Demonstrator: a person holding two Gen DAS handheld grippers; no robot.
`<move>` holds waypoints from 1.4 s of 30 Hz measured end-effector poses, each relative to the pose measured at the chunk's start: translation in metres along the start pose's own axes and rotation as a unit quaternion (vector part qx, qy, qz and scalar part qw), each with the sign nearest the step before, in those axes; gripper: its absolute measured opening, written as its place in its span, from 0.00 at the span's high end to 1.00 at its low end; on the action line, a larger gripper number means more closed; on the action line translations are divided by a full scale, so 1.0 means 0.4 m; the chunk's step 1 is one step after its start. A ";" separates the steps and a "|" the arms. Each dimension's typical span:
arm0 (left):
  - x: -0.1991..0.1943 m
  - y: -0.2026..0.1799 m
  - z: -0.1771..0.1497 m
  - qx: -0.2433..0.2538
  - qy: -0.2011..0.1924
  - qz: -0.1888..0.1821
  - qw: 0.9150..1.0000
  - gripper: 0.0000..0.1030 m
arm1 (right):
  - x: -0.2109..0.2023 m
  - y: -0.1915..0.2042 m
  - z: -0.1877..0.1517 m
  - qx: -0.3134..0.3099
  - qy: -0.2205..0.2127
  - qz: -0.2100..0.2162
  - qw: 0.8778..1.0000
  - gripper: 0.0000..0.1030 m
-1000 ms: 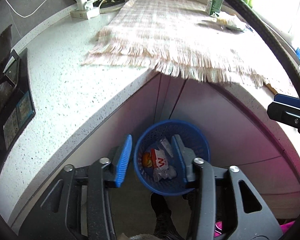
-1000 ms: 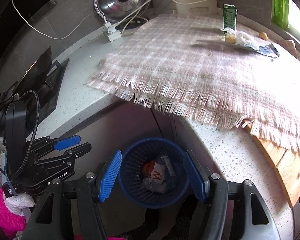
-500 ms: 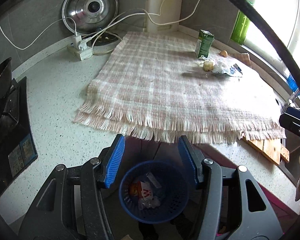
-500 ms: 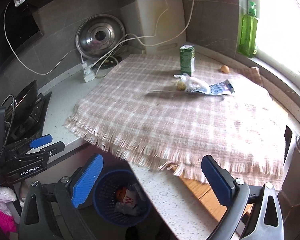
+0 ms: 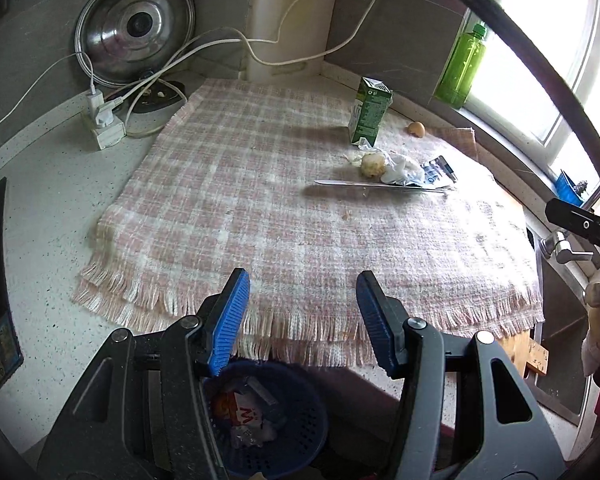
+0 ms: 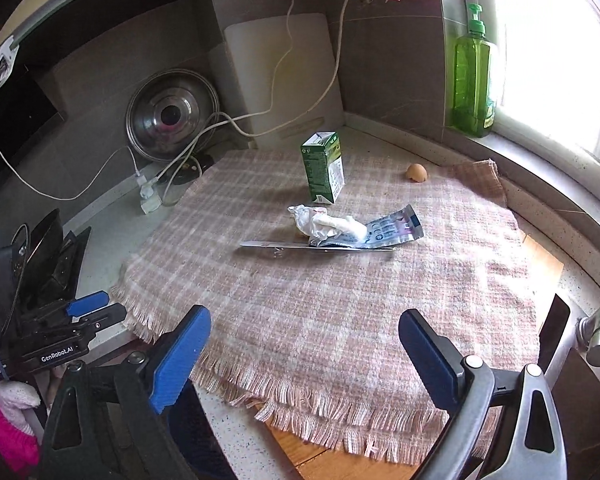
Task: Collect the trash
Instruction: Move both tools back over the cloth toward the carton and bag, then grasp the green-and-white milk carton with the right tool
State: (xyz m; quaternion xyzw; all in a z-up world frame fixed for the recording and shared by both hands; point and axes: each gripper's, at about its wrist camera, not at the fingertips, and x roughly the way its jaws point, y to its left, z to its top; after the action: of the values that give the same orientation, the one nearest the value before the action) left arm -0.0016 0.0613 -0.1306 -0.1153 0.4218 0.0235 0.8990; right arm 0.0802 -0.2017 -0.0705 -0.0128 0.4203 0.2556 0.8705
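Both grippers empty: left gripper (image 5: 300, 316) half open; right gripper (image 6: 304, 356) wide open, jaws having just been opening, nothing between the fingers.

Remaining trash lying mid-cloth (image 6: 340, 304) on the bench (image 5: 52, 208):
- Carton (image 6: 324, 168): standing upright, likely light and crushable; gripping across the 2 flat sides.
- Tissue (image 6: 324, 224) and wrapper (image 6: 396, 230): soft, flimsy; pinching a raised fold.
- Eggshell (image 6: 417, 172): fragile; closing gently.

Bin (image 5: 292, 432) sitting below the bench edge.

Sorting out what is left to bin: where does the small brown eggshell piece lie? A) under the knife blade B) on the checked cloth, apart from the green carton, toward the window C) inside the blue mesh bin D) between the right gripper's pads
B: the brown eggshell piece sits alone on the checked cloth, apart from the green carton, on the window side.
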 end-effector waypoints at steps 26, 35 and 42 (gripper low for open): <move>0.244 -0.073 0.206 -0.036 0.046 -0.040 0.998 0.45 | 0.274 -0.124 0.295 0.016 0.051 0.098 0.994 0.18; 0.363 -0.012 0.236 -0.136 0.095 -0.069 0.984 0.50 | 0.406 -0.092 0.413 0.015 0.059 0.076 0.995 0.15; 0.453 0.045 0.231 -0.247 0.121 -0.105 0.956 0.52 | 0.494 -0.055 0.413 -0.005 0.067 0.039 0.997 0.15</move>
State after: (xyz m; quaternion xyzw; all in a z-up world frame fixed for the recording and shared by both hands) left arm 0.1822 0.0897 -0.2152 -0.3795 0.4935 0.0185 0.7823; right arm 0.3119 -0.0958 -0.1140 -0.0181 0.4765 0.2896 0.8299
